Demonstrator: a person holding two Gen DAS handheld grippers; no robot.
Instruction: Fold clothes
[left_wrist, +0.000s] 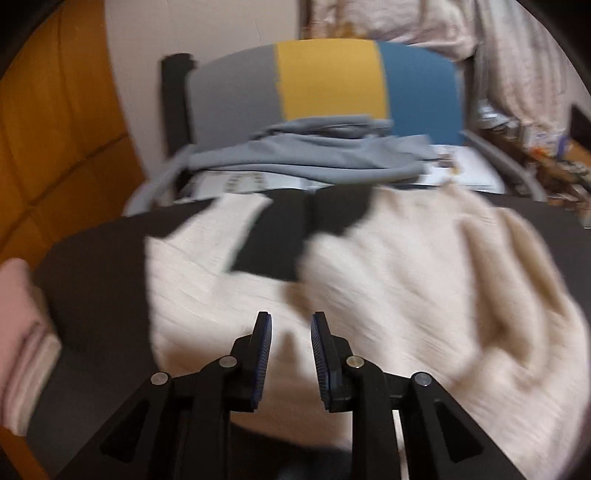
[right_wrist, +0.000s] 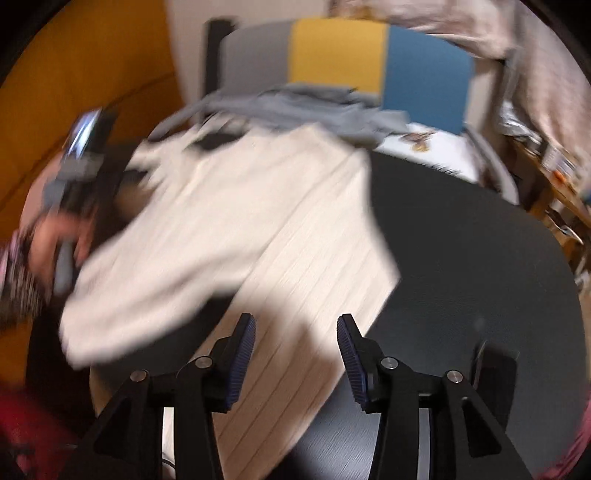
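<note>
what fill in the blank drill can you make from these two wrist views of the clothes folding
1. The cream sweater lies on a ___ table.
2. The chair back has grey, ___ and blue panels.
3. A ___ garment lies on the chair seat.
4. The right gripper holds ___.

Missing words: black; yellow; grey; nothing

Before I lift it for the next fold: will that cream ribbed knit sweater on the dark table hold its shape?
Probably not. The cream ribbed knit sweater lies in soft rumples, so it should sag and drape. Its textured knit likely grips the pads instead of slipping.
</note>
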